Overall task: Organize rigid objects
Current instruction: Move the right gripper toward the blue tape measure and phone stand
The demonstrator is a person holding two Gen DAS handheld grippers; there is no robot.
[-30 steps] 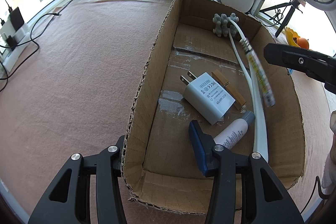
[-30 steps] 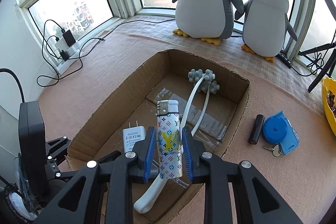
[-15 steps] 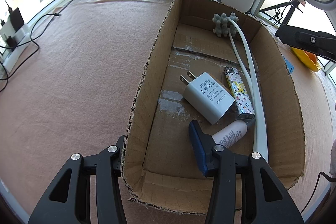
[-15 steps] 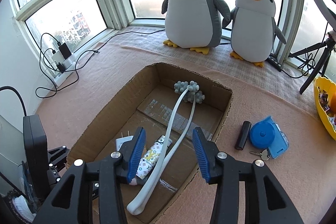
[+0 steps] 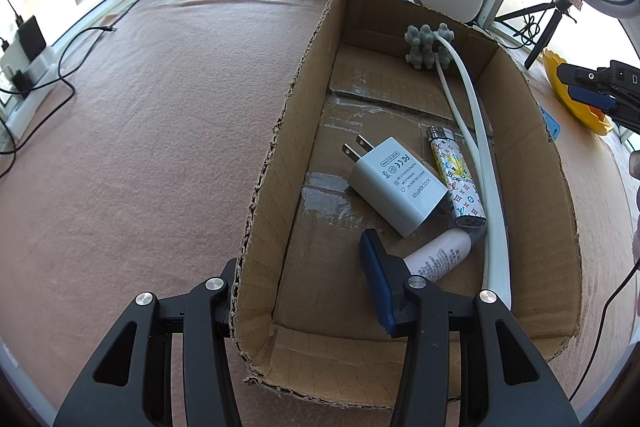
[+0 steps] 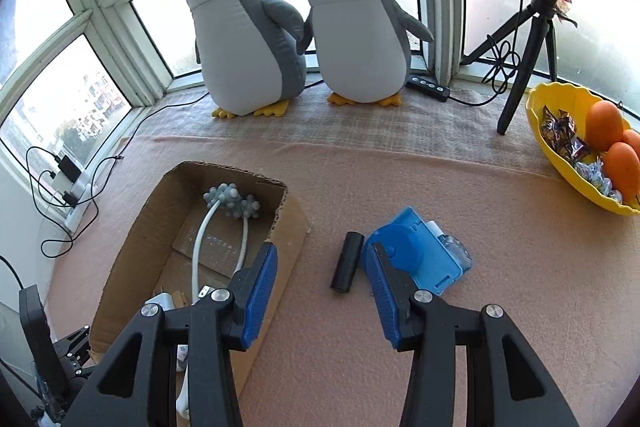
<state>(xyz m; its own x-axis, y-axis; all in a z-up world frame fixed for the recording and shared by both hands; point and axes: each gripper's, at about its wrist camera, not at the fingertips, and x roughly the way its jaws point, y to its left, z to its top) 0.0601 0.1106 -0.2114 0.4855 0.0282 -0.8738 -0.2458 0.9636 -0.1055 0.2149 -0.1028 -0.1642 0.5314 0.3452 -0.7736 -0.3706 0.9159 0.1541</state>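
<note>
A cardboard box (image 5: pixel 272 155) (image 6: pixel 132 247) lies on the pink cloth. In it are a white plug adapter (image 5: pixel 396 187), a patterned lighter (image 5: pixel 456 175), a white tube (image 5: pixel 436 255) and a white massager with grey knobs (image 5: pixel 480 147) (image 6: pixel 232 201). My left gripper (image 5: pixel 300 275) straddles the box's near left wall, jaws apart around it. My right gripper (image 6: pixel 320 287) is open and empty above the cloth, right of the box. A black cylinder (image 6: pixel 347 261) and a blue tape measure (image 6: pixel 420 255) lie just beyond its fingertips.
Two plush penguins (image 6: pixel 248 39) (image 6: pixel 356 27) stand at the window. A yellow bowl (image 6: pixel 560 147) with oranges and sweets sits at the right. A tripod (image 6: pixel 528 39) with a ring light stands behind it. Chargers and cables (image 6: pixel 68 179) lie at the left.
My right gripper opened and dropped the lighter into the box, then swung right toward the black cylinder and tape measure. The left gripper has not moved.
</note>
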